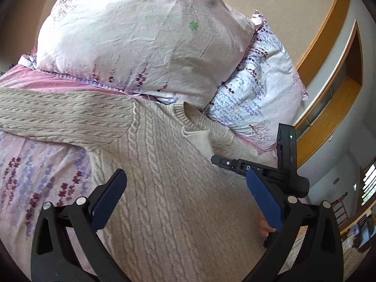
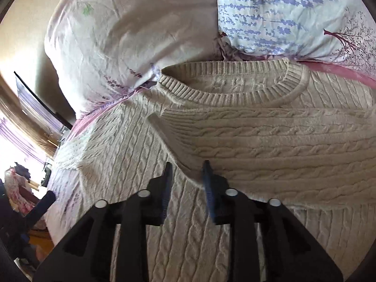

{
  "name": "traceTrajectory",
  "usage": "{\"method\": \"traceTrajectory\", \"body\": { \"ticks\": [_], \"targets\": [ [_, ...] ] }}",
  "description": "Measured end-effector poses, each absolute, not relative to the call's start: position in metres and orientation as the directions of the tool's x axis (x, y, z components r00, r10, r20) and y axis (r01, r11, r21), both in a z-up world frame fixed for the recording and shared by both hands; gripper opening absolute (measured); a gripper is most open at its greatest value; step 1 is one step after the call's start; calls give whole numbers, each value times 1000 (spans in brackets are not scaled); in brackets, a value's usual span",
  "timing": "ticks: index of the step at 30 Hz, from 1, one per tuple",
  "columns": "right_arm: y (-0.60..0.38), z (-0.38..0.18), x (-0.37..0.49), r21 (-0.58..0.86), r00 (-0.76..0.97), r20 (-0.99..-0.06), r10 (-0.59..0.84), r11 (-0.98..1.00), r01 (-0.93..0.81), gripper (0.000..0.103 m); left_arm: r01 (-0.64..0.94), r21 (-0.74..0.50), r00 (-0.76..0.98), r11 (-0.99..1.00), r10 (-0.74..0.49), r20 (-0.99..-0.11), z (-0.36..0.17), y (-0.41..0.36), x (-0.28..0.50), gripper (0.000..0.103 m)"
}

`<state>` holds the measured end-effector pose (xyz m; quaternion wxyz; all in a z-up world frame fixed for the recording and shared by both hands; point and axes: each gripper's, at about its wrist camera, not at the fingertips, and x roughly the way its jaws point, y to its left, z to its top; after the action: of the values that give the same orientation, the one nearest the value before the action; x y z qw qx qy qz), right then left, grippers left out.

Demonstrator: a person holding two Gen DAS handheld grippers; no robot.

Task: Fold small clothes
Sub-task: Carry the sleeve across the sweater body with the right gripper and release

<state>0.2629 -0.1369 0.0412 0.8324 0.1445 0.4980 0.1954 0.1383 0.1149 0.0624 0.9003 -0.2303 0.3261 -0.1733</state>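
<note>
Presently, left gripper (image 1: pixel 185 183): jaws wide apart, blue pads (image 1: pixel 108 202) on either side of the sweater (image 1: pixel 164 188) body, nothing between them; whether the tips touch the knit cannot be told. Right gripper (image 2: pixel 186 171): jaws apart with a narrow gap, tips at the lower edge of the folded-over sleeve (image 2: pixel 270 145); the knit shows through the gap and no fabric is pinched between the pads as far as the right wrist view shows.

Sweater: beige cable-knit, lying flat, front up, on the floral bedsheet (image 1: pixel 35 171). One sleeve lies folded across the chest just below the ribbed collar (image 2: pixel 225 89). Other sleeve (image 1: pixel 58 115) extends straight out sideways over the sheet in the left wrist view. Collar end lies against the pillows.

Pillows: pale pink one (image 1: pixel 141 40) with small flower print, touching the collar; white one (image 1: pixel 258 89) with lavender sprigs just beside it, partly under the pink.

Beyond the bed: beige wall and wooden trim (image 1: pixel 329 35) at right in the left wrist view.
</note>
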Motion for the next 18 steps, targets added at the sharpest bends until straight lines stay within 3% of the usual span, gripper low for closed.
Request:
{"method": "traceTrajectory", "body": {
  "ticks": [2, 4, 6, 9, 13, 18],
  "targets": [
    [-158, 55, 250, 497, 449, -737, 505, 855, -147, 53, 163, -577, 688, 800, -511, -515, 61, 107, 155, 101],
    [-192, 68, 237, 561, 498, -694, 520, 824, -79, 53, 147, -619, 650, 771, -547, -528, 58, 97, 173, 100],
    [-242, 73, 218, 641, 557, -649, 518, 766, 34, 53, 129, -659, 604, 741, -586, -541, 51, 83, 190, 84],
    [-316, 69, 197, 726, 651, -603, 461, 655, 209, 52, 83, -696, 547, 713, -617, -566, 36, 64, 213, 72],
    [-377, 57, 179, 737, 696, -622, 358, 569, 366, 47, -9, -686, 527, 728, -579, -622, 19, 53, 235, 68],
    [-394, 37, 182, 761, 684, -621, 383, 502, 410, 41, -131, -695, 522, 707, -547, -655, 0, 57, 253, 64]
  ]
}}
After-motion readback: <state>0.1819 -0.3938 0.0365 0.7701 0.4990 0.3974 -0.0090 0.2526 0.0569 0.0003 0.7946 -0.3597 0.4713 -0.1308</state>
